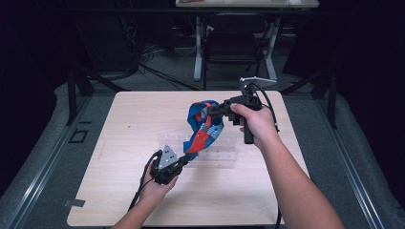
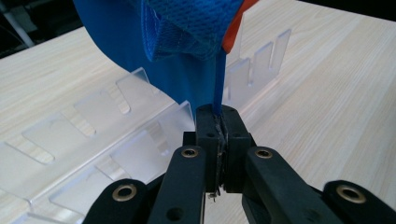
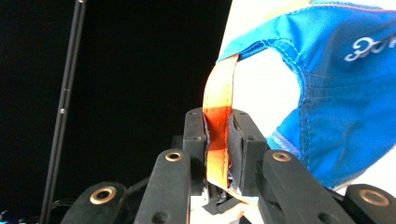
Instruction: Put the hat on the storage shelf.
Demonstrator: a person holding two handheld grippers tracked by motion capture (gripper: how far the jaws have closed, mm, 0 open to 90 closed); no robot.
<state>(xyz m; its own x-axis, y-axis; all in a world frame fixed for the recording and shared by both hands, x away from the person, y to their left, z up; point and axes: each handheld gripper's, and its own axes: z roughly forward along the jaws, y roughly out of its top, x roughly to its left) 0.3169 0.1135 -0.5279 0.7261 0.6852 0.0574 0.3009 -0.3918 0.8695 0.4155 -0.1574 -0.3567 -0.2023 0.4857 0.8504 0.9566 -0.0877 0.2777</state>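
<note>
My table (image 1: 119, 191) is a pale wood-grain slab with rounded corners, set in the middle of a dim room. Light falls on its top, while everything past its edges sinks into near black. Grey floor (image 1: 47, 138) runs round it, with metal rails (image 1: 351, 171) along the left and right sides and a small patch of tape (image 1: 74, 202) near my left corner. Black stand legs (image 1: 76, 86) lean in at the far left and far right. Beyond the far edge a dark chair (image 1: 231, 45) sits under a second desk (image 1: 246, 4) on white legs, with cables (image 1: 157, 71) lying loose on the floor beside them.
</note>
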